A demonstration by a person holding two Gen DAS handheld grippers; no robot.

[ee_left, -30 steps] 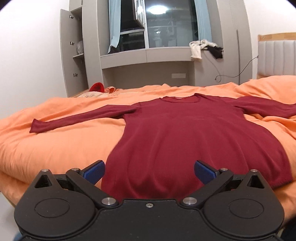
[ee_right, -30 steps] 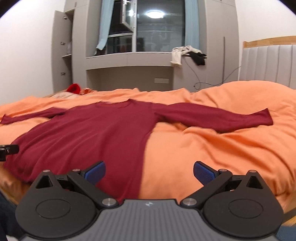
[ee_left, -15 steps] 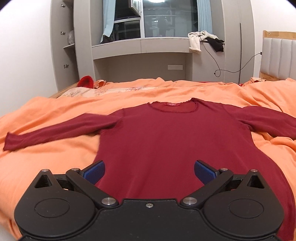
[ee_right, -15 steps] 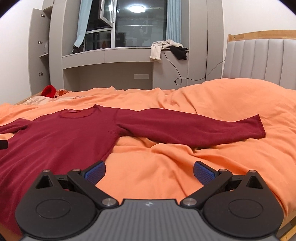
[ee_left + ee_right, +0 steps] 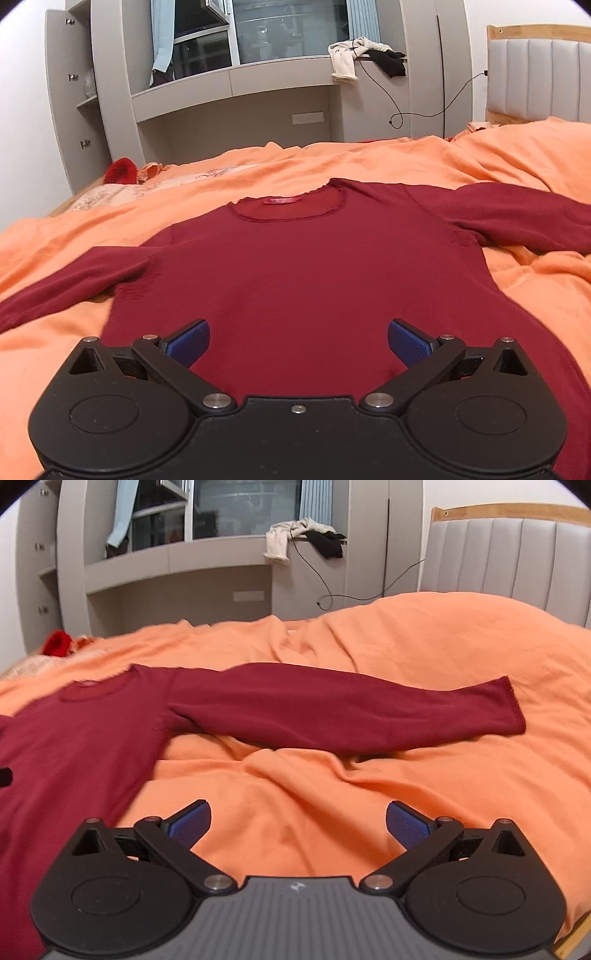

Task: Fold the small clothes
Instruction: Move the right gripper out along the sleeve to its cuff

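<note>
**A:** What is the garment, and where does it lie?

**B:** A dark red long-sleeved top (image 5: 295, 273) lies flat, front up, on an orange bedcover (image 5: 332, 797). Its round neckline (image 5: 286, 208) points away from the cameras, toward the far wall. The body is spread smooth. The right sleeve (image 5: 347, 712) stretches out sideways to its cuff. The left sleeve (image 5: 62, 284) runs out the other way and leaves the left camera's view.

**A:** Has any folding been done?

**B:** None that shows. Both sleeves are fully extended and no part of the top is turned over onto another. I judge the task to be at its very start: sleeves, sides and the final fold are all left to do.

**A:** Where are the tools?

**B:** The left gripper (image 5: 298, 341) hovers over the lower body of the top, its blue-padded fingers (image 5: 188, 341) wide apart and holding nothing. The right gripper (image 5: 298, 821) is over bare bedcover, near the right sleeve but not touching it, fingers likewise spread and empty.

**A:** And around the bed?

**B:** A padded grey headboard (image 5: 517, 561) stands to the right. Beyond the bed is a grey built-in shelf unit (image 5: 110, 92) under a window, with crumpled clothes (image 5: 364, 59) on its ledge and a red item (image 5: 120, 170) at the bed's far left edge.
</note>
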